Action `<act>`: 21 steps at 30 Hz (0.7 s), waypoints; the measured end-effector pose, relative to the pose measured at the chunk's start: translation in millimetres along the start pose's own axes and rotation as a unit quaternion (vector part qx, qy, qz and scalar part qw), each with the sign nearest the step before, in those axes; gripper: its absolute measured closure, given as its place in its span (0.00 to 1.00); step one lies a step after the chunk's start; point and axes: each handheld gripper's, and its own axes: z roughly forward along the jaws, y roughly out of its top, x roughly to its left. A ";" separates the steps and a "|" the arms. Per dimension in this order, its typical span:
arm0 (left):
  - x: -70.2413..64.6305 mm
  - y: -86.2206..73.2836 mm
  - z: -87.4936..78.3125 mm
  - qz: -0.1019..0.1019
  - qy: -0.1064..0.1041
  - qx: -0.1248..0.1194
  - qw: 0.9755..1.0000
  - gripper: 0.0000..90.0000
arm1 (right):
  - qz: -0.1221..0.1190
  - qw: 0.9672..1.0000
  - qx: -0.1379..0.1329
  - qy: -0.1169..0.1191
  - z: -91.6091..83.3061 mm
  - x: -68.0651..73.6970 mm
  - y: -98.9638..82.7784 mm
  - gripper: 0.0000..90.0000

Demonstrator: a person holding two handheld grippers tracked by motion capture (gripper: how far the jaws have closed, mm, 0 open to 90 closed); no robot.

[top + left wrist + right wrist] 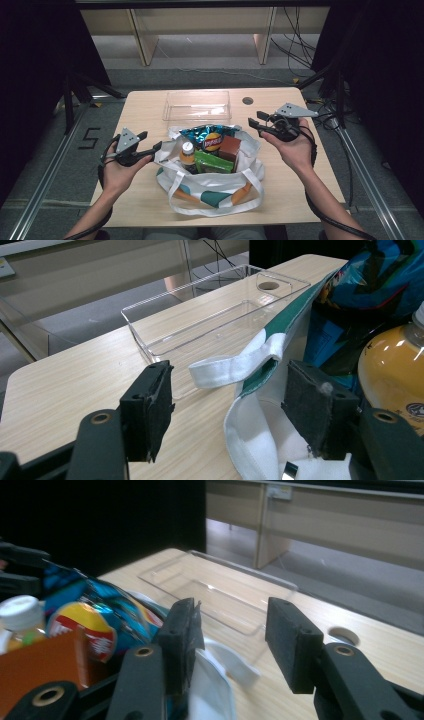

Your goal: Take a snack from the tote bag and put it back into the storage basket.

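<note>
Two tongs flank bag (210, 187); tray (197, 105) behind.

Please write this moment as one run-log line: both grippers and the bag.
left gripper: open, at tote bag rim | right gripper: open, holds nothing | bag: full, chips bag on top | clear tray: empty

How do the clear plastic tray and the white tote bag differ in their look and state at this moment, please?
The clear plastic tray is rigid, see-through and empty; the white tote bag is soft, opaque cloth and packed with groceries. The tray lies at the table's far edge, the bag nearer the person. Both rest on the wooden table, open on top.
</note>
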 end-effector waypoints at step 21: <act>-0.4 0.7 1.1 -0.010 -0.001 -0.003 1.000 0.37 | -0.031 0.992 0.054 0.110 40.7 26.1 9.8 0.63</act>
